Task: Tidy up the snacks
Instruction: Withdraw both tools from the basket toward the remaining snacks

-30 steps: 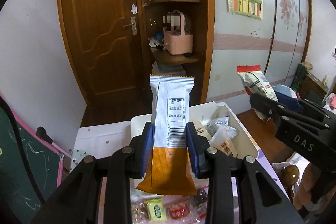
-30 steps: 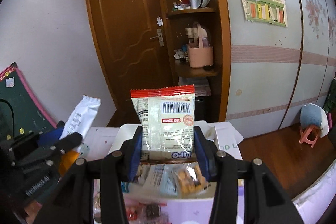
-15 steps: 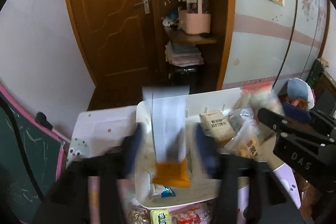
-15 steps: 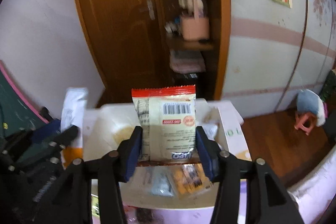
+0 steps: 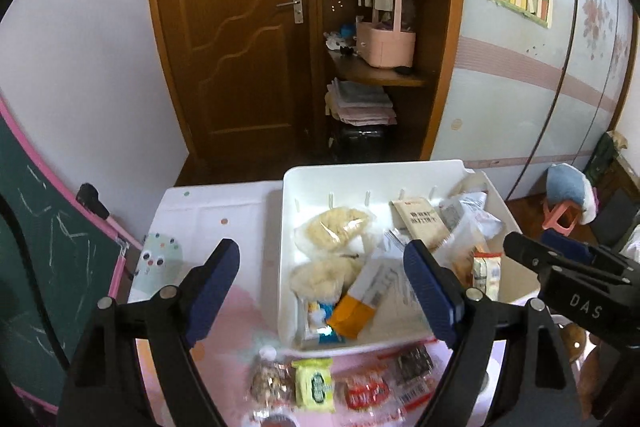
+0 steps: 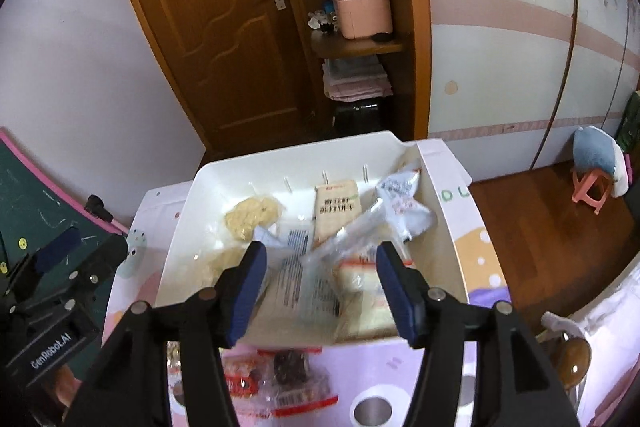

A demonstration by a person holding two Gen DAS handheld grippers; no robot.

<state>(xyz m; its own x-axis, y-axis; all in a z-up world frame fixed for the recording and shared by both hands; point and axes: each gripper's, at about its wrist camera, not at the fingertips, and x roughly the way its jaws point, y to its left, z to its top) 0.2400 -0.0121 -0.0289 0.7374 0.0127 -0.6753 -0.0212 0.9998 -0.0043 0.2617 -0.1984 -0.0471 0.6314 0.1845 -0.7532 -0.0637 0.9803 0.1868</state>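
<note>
Snacks (image 5: 316, 381) not yet sorted lie in a row on the table (image 5: 208, 219), at the near edge, just in front of the bin (image 5: 360, 175): a nut pack, a green-yellow pack (image 5: 314, 383), a red pack (image 5: 366, 391) and a dark pack (image 5: 412, 367).

Left gripper (image 5: 322, 291): jaws spread wide, nothing between them, held above the bin's near left part. Right gripper (image 6: 320, 285): jaws likewise spread and empty, above the bin's near wall.

The white bin sits on the table and holds the sorted packs. Near the front wall an orange-and-white pack (image 5: 360, 303) lies tilted, its orange end toward the camera, beside a small blue-and-white pack (image 5: 318, 319). Two pale crumbly packs (image 5: 332, 227) lie to the left. A cream pack with a red edge (image 6: 360, 275) lies under the right gripper, partly under a clear wrapper. A tan pack (image 6: 336, 207) and a white crinkled bag (image 6: 404, 203) rest against the far wall.

Beyond the table stand a brown door (image 5: 236, 27) and open shelves with a pink basket (image 5: 386, 41).
</note>
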